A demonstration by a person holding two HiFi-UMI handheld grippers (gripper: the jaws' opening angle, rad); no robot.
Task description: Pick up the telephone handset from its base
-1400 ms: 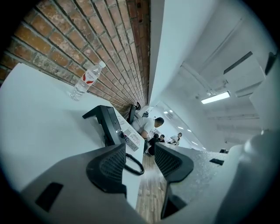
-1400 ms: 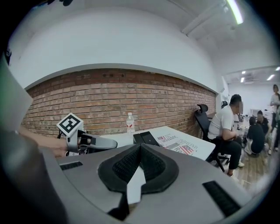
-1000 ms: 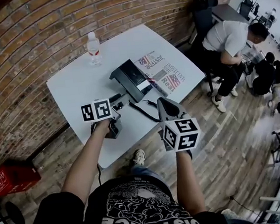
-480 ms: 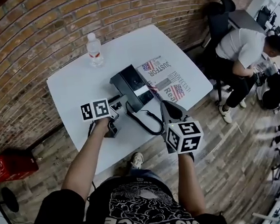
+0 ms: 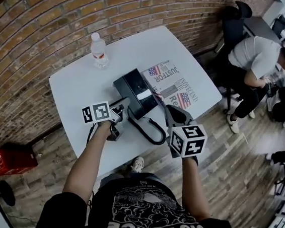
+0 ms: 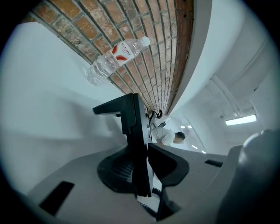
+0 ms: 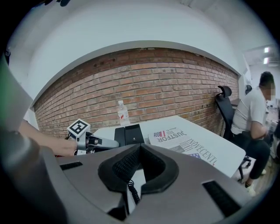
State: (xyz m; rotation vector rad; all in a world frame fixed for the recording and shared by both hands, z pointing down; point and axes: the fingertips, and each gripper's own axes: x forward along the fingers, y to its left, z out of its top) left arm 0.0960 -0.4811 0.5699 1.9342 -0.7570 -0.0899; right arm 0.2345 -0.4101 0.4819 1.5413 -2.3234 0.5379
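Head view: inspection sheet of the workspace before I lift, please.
Surface: white table.
Job's things: handset lying on the base, left side.
Clutter: bottle at far edge; newspaper right of base.
Grippers: left gripper jaws just closing, pads on handset; right gripper shut, empty, by the near edge.
Cables: coiled cord loops from base toward near edge.
Surroundings: brick wall, red crate on floor, seated person.

Black handset point(image 6: 131, 118) on a white table point(image 5: 79, 87), red-brown brick wall point(image 5: 33, 41), stars-and-stripes newspaper point(image 5: 175, 85) right, red crate point(image 5: 10, 160) left.
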